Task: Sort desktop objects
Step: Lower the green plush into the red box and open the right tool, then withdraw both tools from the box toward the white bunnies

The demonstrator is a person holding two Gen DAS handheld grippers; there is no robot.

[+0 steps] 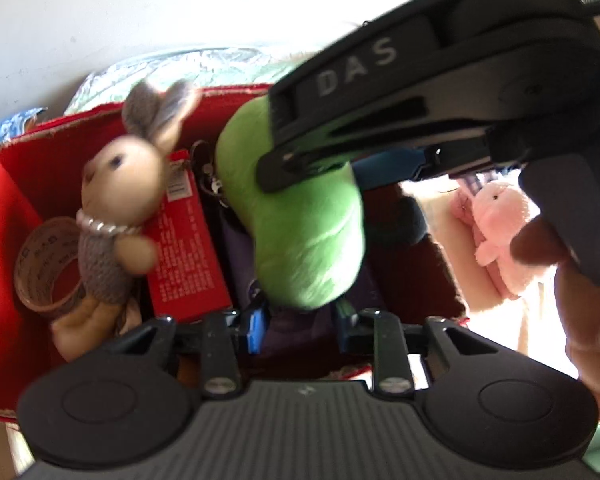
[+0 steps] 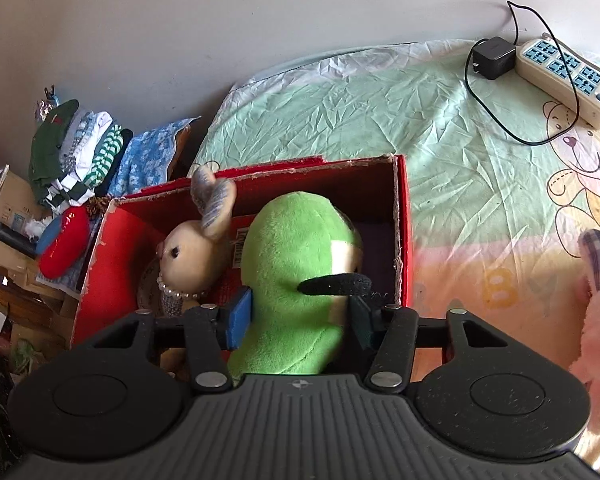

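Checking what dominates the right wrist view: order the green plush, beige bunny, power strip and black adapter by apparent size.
1. green plush, though nearest the camera
2. beige bunny
3. power strip
4. black adapter

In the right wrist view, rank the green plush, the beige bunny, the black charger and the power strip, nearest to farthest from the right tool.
1. green plush: gripped in the right tool.
2. beige bunny: left, in the red box.
3. black charger: far right, on the sheet.
4. power strip: beside the charger; order too close to call.
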